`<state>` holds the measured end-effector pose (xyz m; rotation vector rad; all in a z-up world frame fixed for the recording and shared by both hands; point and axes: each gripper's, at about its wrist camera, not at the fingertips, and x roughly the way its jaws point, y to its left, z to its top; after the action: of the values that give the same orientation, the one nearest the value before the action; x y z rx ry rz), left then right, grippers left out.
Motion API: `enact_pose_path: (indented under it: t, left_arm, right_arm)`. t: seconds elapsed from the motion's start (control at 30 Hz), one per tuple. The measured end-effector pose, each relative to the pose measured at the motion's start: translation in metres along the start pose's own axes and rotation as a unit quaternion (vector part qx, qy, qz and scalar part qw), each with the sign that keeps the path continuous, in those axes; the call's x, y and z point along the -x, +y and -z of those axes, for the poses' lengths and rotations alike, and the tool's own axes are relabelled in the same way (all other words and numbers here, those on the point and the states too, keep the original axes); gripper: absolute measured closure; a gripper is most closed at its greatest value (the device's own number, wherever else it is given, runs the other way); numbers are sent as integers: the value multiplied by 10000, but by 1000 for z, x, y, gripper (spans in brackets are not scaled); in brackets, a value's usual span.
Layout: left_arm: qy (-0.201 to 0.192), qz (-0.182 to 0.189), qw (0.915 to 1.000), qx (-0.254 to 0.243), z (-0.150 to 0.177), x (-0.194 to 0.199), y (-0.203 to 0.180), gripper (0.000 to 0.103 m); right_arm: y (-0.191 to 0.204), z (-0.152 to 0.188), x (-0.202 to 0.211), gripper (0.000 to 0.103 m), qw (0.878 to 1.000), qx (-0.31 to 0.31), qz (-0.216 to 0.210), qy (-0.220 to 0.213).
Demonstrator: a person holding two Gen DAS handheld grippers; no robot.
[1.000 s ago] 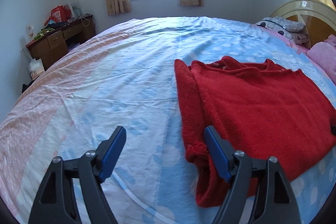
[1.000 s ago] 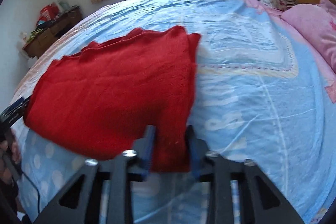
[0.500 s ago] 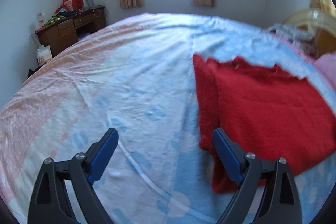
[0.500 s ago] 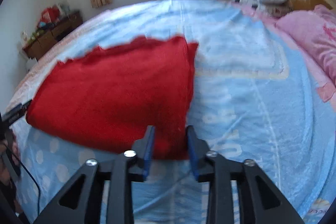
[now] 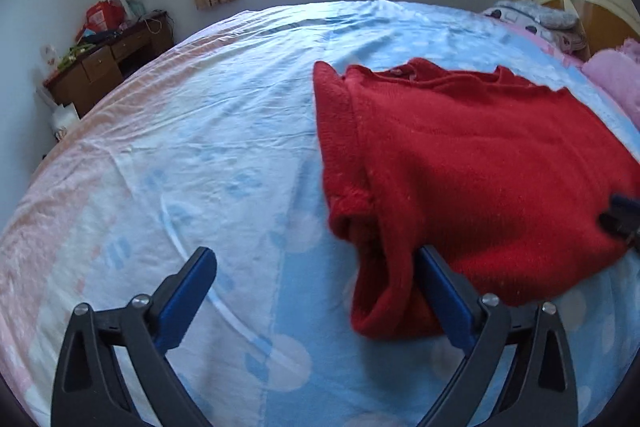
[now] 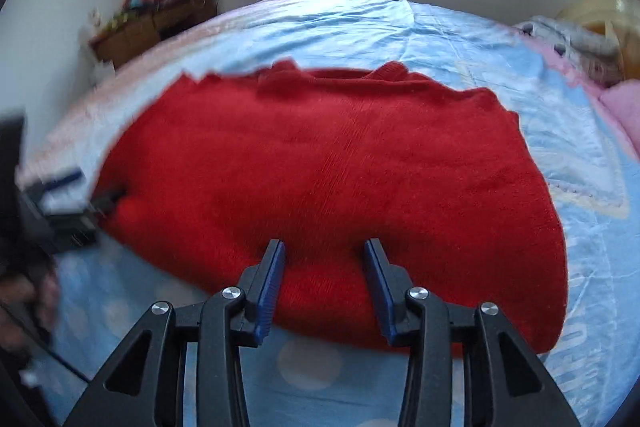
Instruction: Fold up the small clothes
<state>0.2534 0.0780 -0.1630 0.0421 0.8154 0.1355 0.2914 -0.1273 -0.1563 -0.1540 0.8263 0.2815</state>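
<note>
Left wrist view: we see the red sweater (image 5: 480,163) lying flat on the bed (image 5: 200,147), toward the bed's headboard side and close to the near edge. One sleeve is already turned in along the sweater's left side, so we judge the sleeve folds done and the body fold pending.

Left gripper (image 5: 316,291): jaws opening, about as wide as they go. Its right-hand finger sits just beside the sleeve cuff (image 5: 384,299) at the sweater's near-left corner; the other finger is over bare sheet. Nothing pinched. We read this as a release: cuff dropped where the fold wants it, jaws clearing so the knit doesn't drag.

Right wrist view: right gripper (image 6: 324,267) has jaws opening, at a moderate gap, straddling the sweater's near hem approx. mid-width. Cloth lies between the fingers but the pads don't look pressed into it, so we'd say not gripped. View is motion-blurred, esp. at left, so contact is hard to confirm.

Why here: hem is laid parallel to the bed's near edge, w/ both grippers on that side, which suits taking the hem and carrying it toward the collar.

Bkgd: window w/ curtains on the far wall, wooden desk (image 5: 108,63) off the bed's far-left corner, pink bedding (image 5: 616,87) at the headboard end. None near the work.

Risk, our guess: thick knit may spring back at the cuff once let go.
</note>
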Motion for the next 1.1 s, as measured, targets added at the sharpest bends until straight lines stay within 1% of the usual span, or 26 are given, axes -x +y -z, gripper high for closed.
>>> enact_pose_path:
  t: [0.03,0.07,0.17,0.23,0.3,0.37,0.43,0.5,0.53,0.6,0.73,0.9,1.03,1.1]
  left_arm:
    - [11,4,10000,-33,1,0,0,0]
    - [5,30,10000,-41,2,0,0,0]
    - [17,126,9999,53,4,0,3,0]
    - [39,201,9997,135,4,-1,4,0]
    - [38,247,9995,174,5,-1,5,0]
    - [34,270,9994,193,6,0,4,0]
    - [37,307,9993,214,6,0,6,0]
    - [53,365,9990,262,6,-1,8,0]
    - [65,401,9988,289,6,-1,9,0]
    - [86,486,9981,358,7,-2,11,0]
    - [88,561,9977,371,8,0,12,0]
    - [64,634,9975,298,12,7,14,0]
    - [-53,745,9965,370,18,20,31,0]
    - [-239,705,9964,408,21,29,44,0]
  right_arm:
    - [7,5,1,60,9996,197,163,-73]
    - [10,7,2,59,9993,271,238,-90]
    - [15,4,7,59,9993,217,291,-56]
    - [17,-4,14,59,9996,121,107,-217]
    - [27,-18,16,59,9993,135,-53,-344]
    - [41,-30,10,59,9990,207,-149,-356]
    - [53,-33,-1,59,9990,306,-162,-266]
    - [62,-30,-17,59,9991,368,-194,-53]
    - [65,-25,-22,58,9992,372,-156,-61]
    - [69,-16,-19,56,9985,483,-52,-235]
    - [75,-6,-13,56,9975,646,120,-267]
    - [73,-4,-13,56,9976,629,110,-270]
    - [76,-1,-8,56,9972,664,165,-295]
    - [75,3,-5,56,9974,633,131,-328]
